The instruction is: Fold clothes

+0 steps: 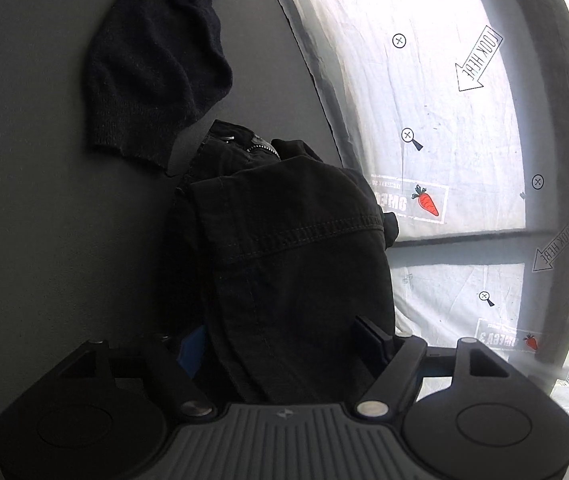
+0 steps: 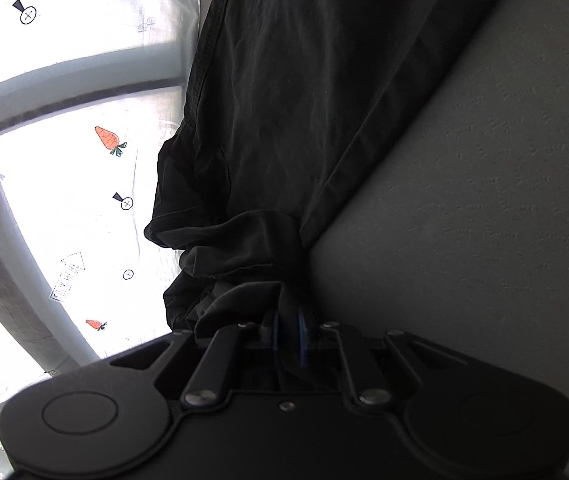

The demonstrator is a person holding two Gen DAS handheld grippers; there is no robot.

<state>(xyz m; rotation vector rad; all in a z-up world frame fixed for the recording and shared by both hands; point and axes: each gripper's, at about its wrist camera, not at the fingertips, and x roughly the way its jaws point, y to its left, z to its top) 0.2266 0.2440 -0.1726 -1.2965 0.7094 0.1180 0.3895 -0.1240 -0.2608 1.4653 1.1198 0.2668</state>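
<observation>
In the left wrist view a black pair of trousers (image 1: 284, 248) with a stitched hem and a zip hangs bunched between the fingers of my left gripper (image 1: 284, 344). The jaws stand fairly wide and the cloth fills the gap, so I cannot tell whether they press on it. In the right wrist view my right gripper (image 2: 288, 332) is shut on a bunched fold of thin black cloth (image 2: 276, 128), which stretches away taut above it. Its blue pads (image 2: 302, 336) are nearly together on the cloth.
A dark knitted garment (image 1: 156, 68) lies on the grey surface (image 1: 24, 200) at the upper left. A white sheet printed with carrots and arrows (image 1: 444, 100) covers the bed beside it; it also shows in the right wrist view (image 2: 64, 200). A grey textured surface (image 2: 484, 200) is at right.
</observation>
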